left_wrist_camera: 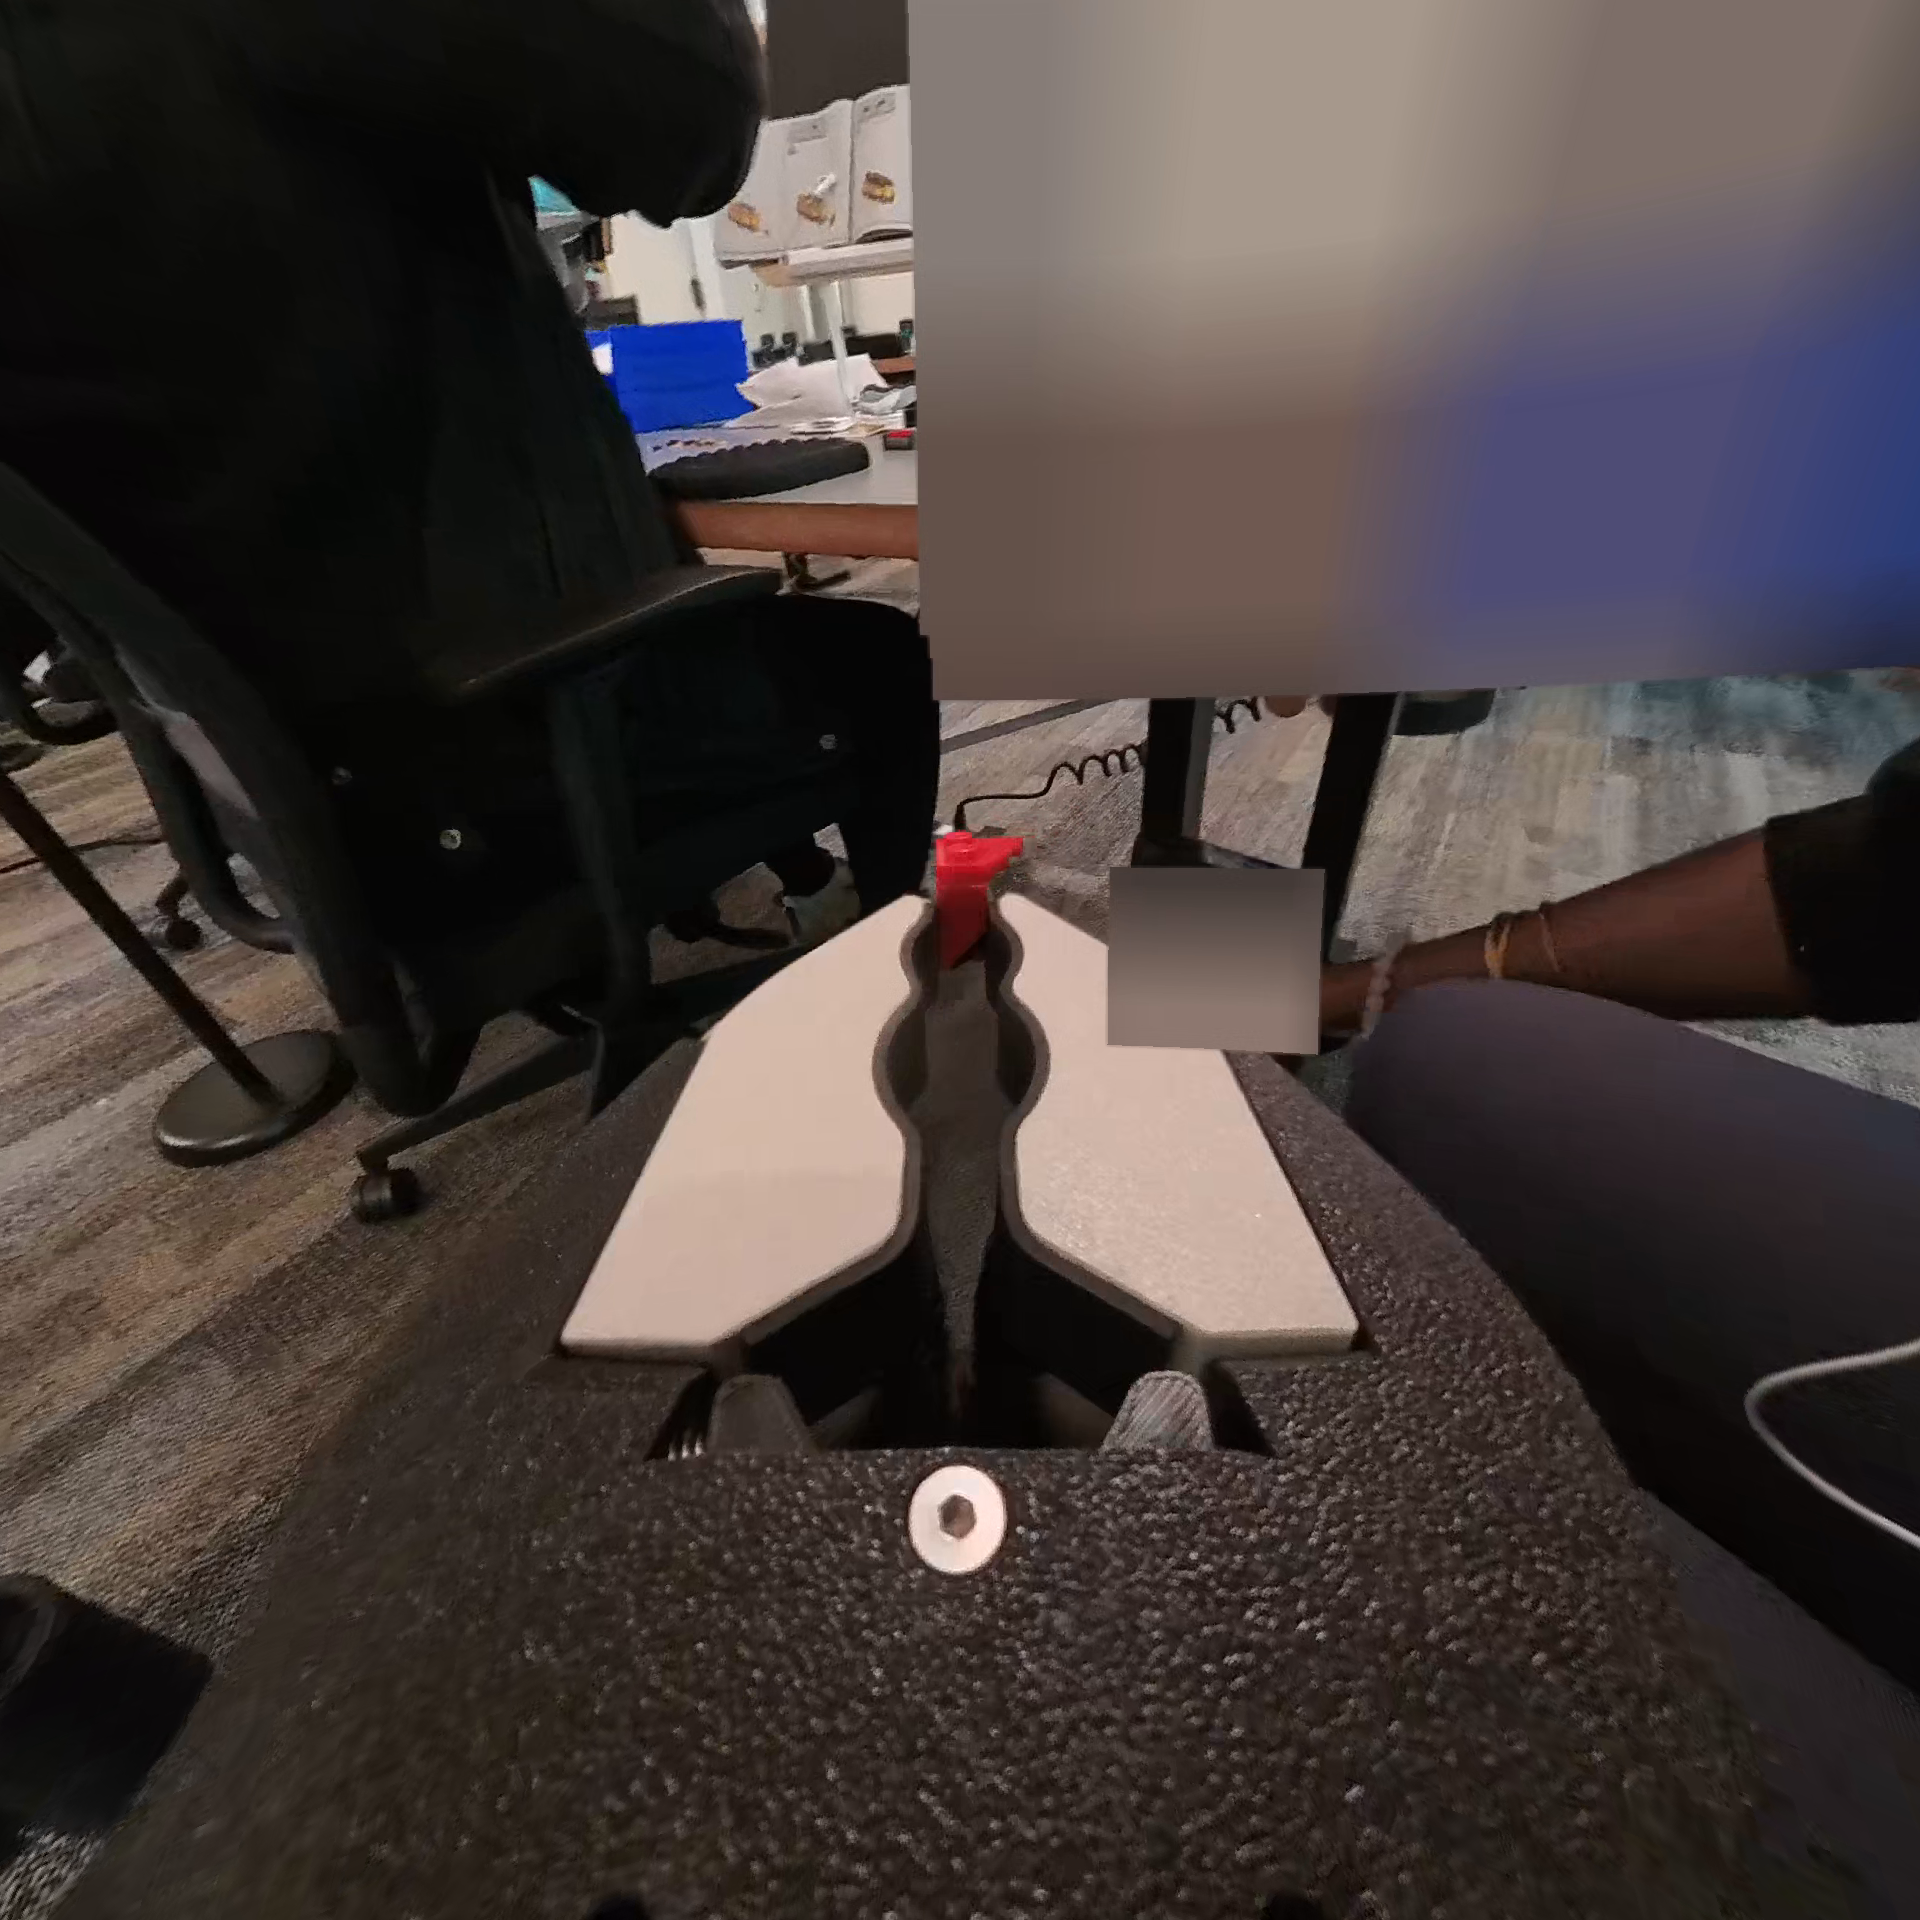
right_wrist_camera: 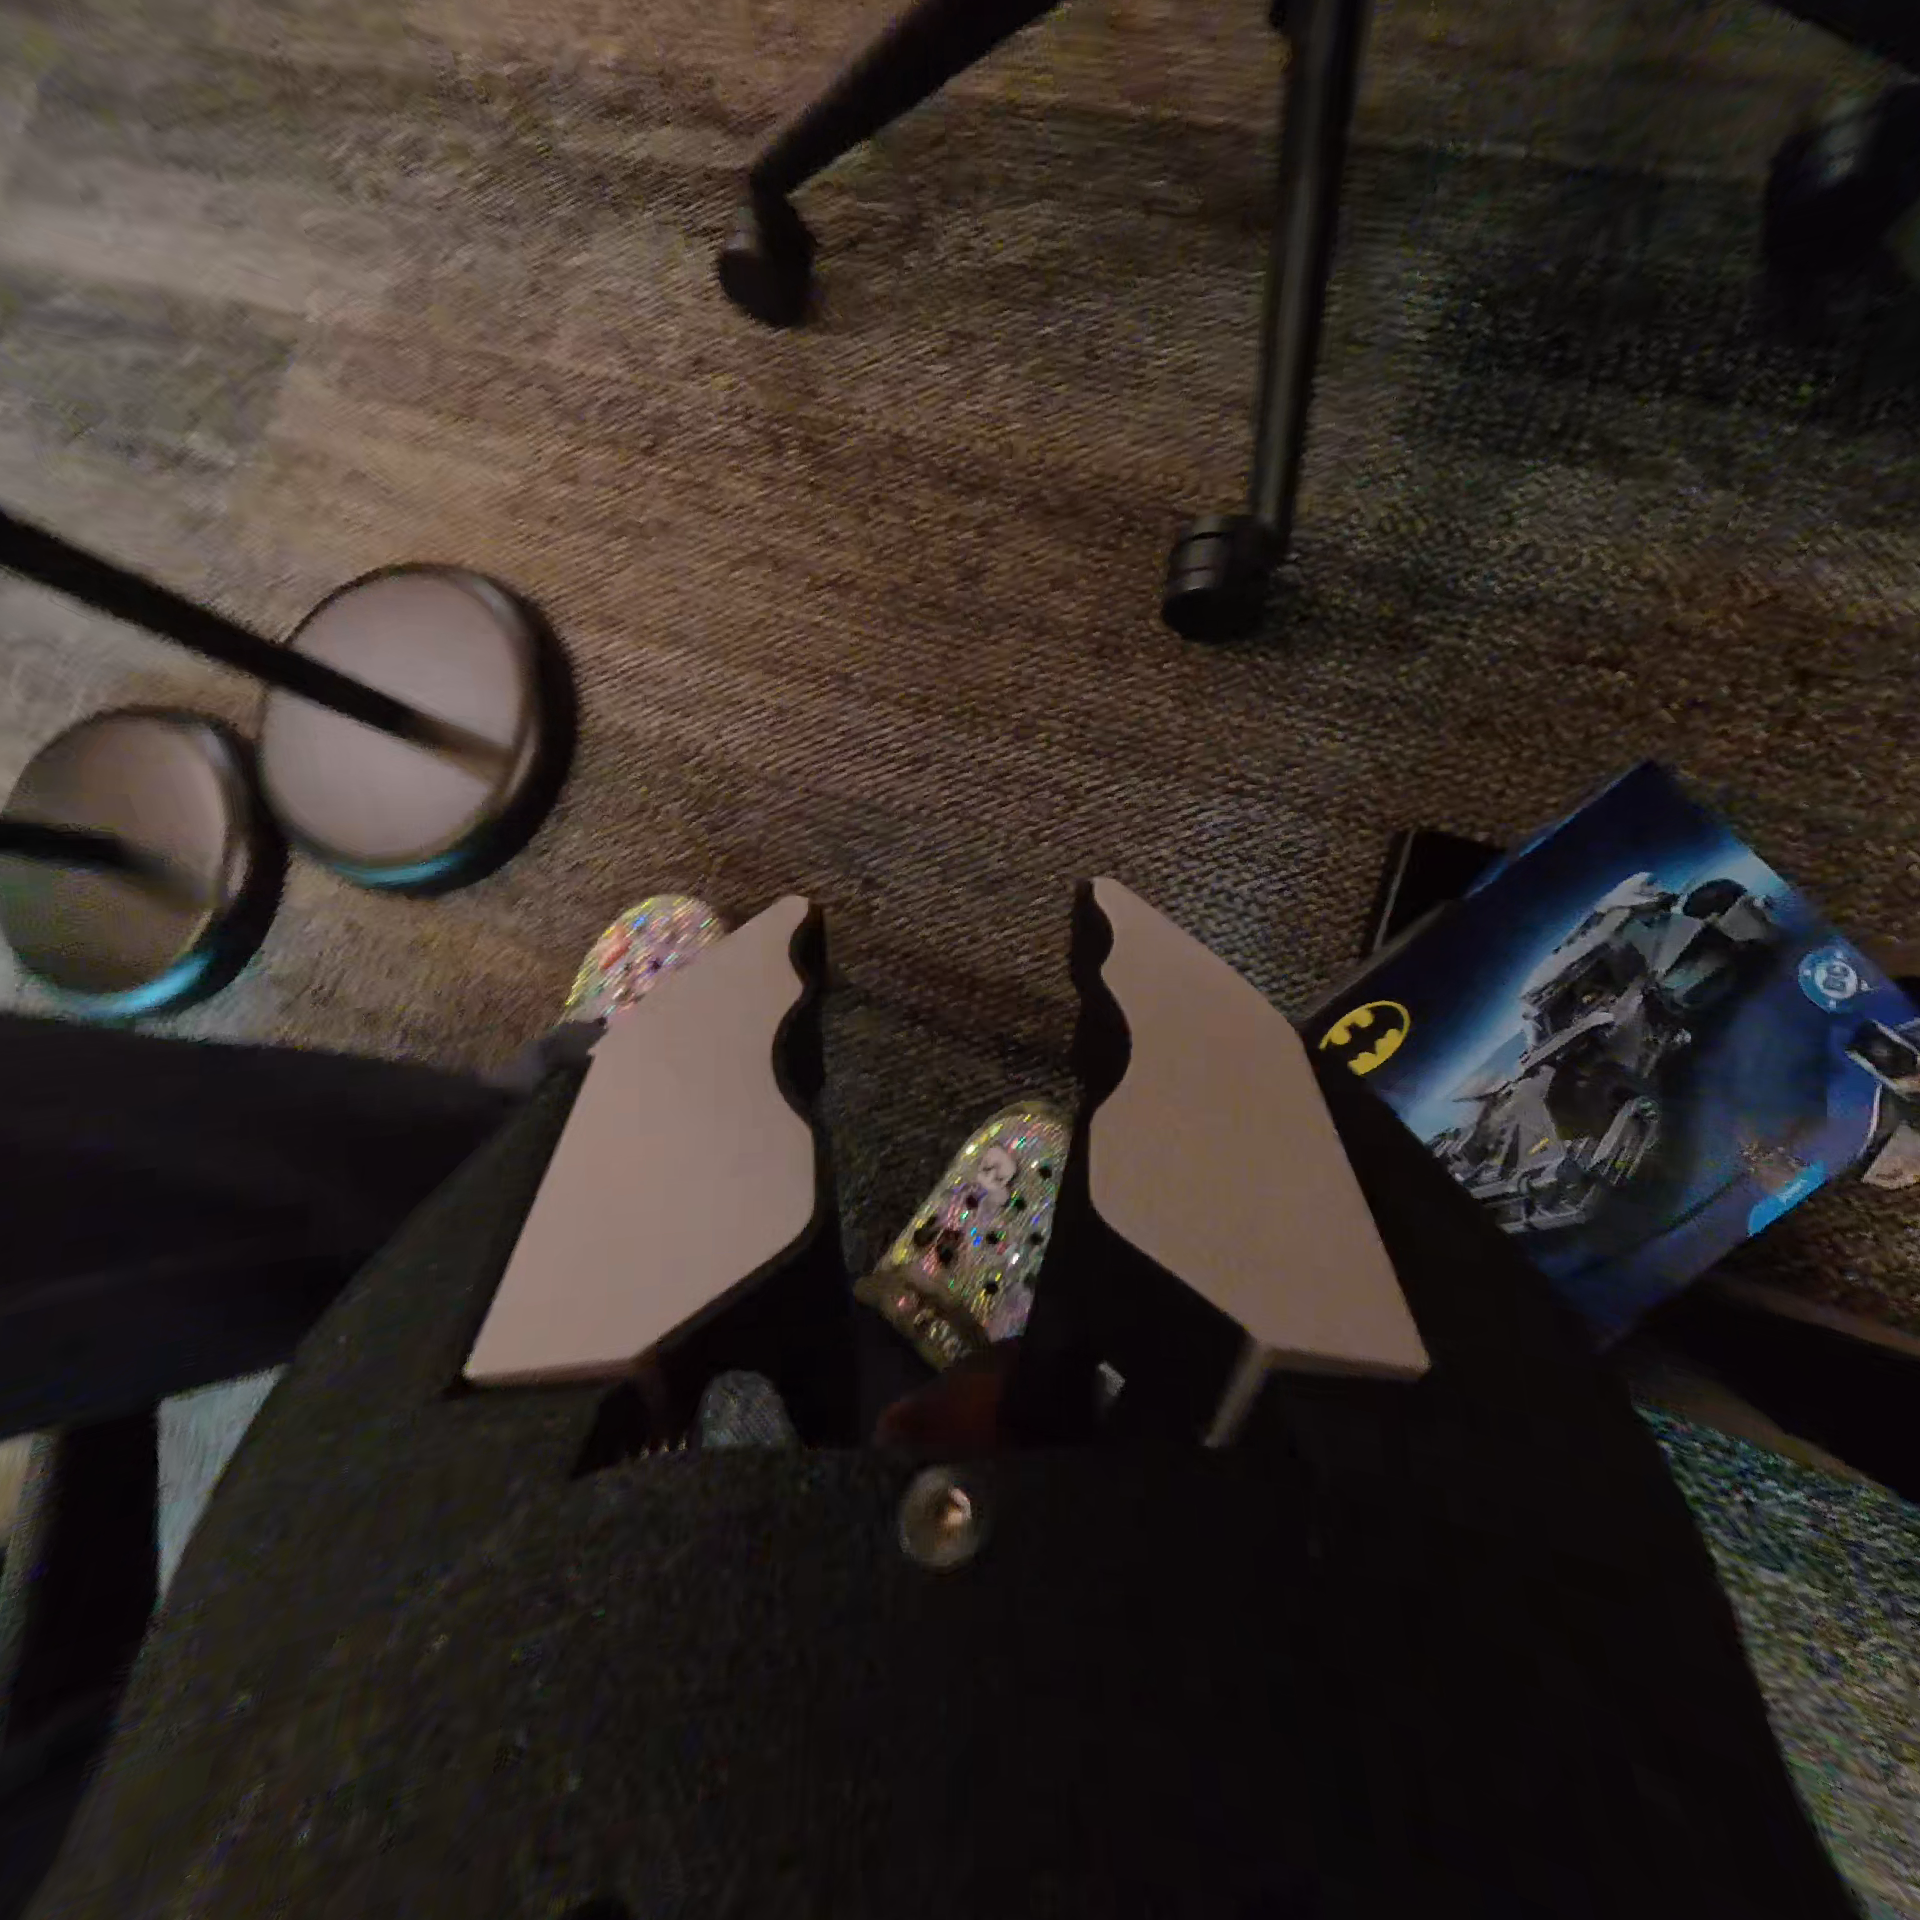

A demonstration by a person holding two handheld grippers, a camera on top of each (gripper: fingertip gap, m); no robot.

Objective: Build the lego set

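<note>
In the left wrist view my left gripper is shut on a small red lego piece, held at the fingertips above the carpet and pointing level across the room. In the right wrist view my right gripper is open and empty, pointing down at the carpet. A blue lego instruction booklet or box with a grey vehicle picture lies on the floor just right of the right fingers. No other lego pieces show.
A black office chair stands left, with castors on the carpet. Two round stand bases lie left. A person's forearm and leg are at right. Sparkly shoes lie beneath the right gripper. About 45 cm separates my left fingertips from my right.
</note>
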